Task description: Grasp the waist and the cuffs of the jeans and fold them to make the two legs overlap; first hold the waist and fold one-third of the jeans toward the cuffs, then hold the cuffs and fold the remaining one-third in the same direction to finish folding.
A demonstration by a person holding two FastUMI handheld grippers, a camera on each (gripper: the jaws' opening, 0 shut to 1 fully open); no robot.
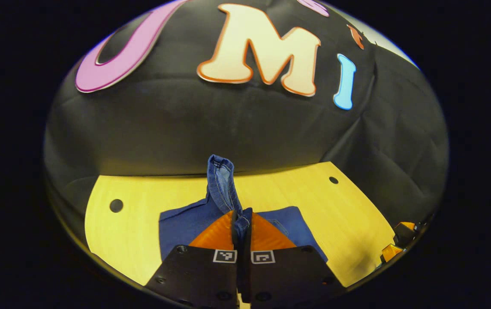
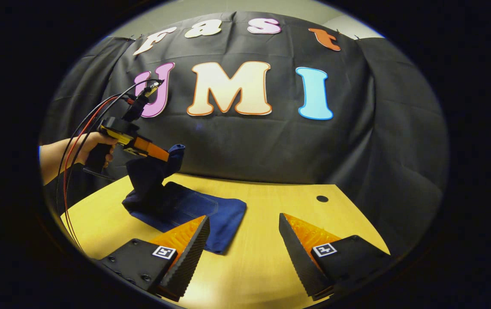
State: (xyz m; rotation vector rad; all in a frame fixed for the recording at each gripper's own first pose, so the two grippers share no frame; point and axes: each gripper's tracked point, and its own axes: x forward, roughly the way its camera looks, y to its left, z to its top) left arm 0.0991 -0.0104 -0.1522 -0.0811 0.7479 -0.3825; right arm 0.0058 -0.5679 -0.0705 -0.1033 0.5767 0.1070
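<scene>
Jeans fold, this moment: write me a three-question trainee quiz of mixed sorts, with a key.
1. True or false: the left gripper is clamped on a lifted end of the jeans.
2. The right gripper is: A) shut on denim B) open above the table C) pressing the jeans flat.
3. Fill in: the hand holds the end raised, while the rest of the jeans lies on the ____.

Key: 1 true; 2 B; 3 table.

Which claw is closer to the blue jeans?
Left. The left claw is shut on a lifted end of the blue denim jeans. The right claw hangs open above the yellow wooden table, beside them.
</scene>
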